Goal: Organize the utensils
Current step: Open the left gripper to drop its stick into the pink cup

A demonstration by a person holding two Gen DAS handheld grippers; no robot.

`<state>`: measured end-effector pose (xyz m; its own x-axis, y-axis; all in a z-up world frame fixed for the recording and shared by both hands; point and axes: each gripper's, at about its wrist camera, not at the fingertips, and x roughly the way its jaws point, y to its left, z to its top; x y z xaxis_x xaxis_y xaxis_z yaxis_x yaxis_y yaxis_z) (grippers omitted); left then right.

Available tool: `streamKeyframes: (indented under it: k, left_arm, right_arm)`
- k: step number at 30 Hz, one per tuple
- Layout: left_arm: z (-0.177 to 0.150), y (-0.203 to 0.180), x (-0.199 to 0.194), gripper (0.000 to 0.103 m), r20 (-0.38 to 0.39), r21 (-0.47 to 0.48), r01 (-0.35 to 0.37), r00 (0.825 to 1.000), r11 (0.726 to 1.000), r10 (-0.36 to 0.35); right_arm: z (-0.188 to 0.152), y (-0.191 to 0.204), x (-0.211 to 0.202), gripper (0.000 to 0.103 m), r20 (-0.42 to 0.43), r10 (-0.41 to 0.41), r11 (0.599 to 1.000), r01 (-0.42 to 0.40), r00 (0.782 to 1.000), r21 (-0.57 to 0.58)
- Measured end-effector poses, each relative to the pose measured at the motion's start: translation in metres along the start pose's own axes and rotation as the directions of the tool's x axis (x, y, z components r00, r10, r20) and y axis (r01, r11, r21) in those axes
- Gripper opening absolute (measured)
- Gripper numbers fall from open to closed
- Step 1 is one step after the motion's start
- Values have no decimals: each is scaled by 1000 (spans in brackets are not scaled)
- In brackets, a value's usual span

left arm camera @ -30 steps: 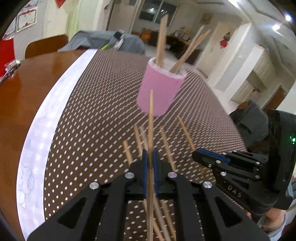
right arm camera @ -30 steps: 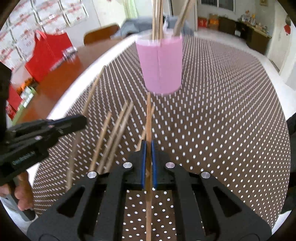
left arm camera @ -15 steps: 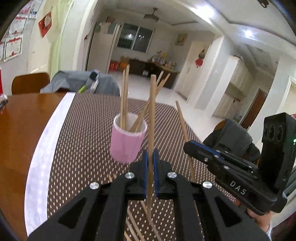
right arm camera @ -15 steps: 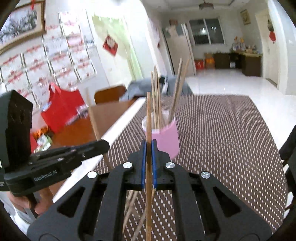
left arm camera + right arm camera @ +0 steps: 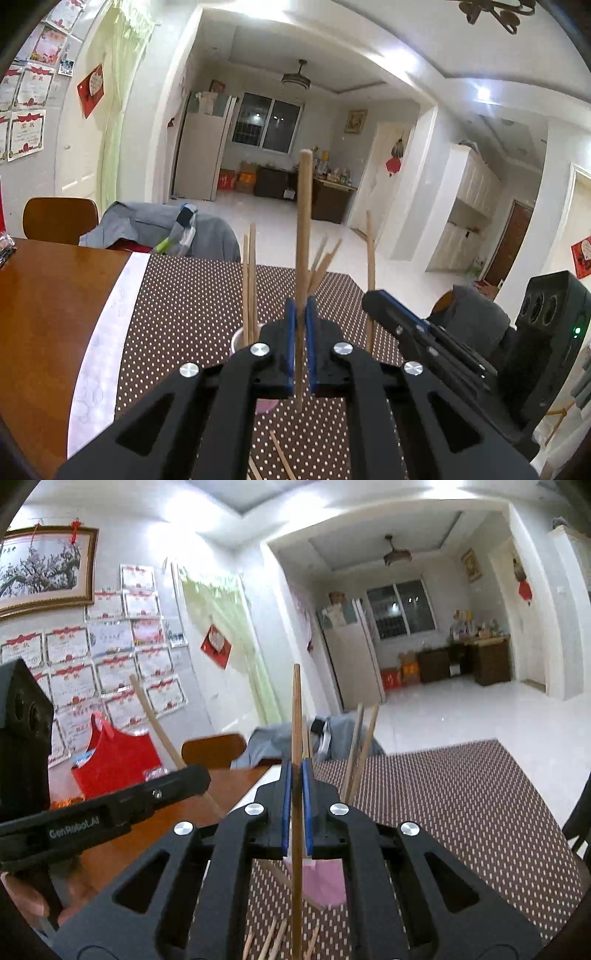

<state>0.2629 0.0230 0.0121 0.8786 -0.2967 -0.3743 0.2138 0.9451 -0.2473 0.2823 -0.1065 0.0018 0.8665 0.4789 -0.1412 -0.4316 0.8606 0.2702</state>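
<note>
- Left gripper (image 5: 302, 314): its blue pads are clamped on one chopstick (image 5: 303, 229), which stands upright above the dotted mat (image 5: 184, 306).
- Pink cup (image 5: 237, 338): it sits on the mat just behind that gripper, mostly hidden, with several chopsticks leaning in it.
- Right gripper (image 5: 296, 775): its pads are pinched on a second chopstick (image 5: 296, 716), also upright, above the cup.
- Loose chopsticks (image 5: 271, 939) lie on the mat below both grippers.
</note>
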Motion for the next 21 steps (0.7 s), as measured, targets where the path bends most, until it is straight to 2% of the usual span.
streamKeyframes:
  k: [6, 14, 18, 21]
  left_arm:
    - [12, 9, -8, 6, 53, -33, 9, 999, 999, -7]
    - [21, 21, -11, 6, 142, -72, -7, 990, 997, 17]
    - [19, 22, 2, 6, 133, -56, -33, 990, 998, 40]
    - [16, 24, 18, 6, 90, -55, -45, 995, 997, 50]
  right_arm:
    - [14, 3, 13, 6, 119, -25, 1000, 26, 993, -2]
    - [14, 2, 26, 6, 252, -58, 998, 62, 966, -7]
    - [13, 1, 37, 6, 285, -71, 997, 72, 956, 5]
    - [10, 2, 43, 6, 302, -73, 997, 75, 951, 6]
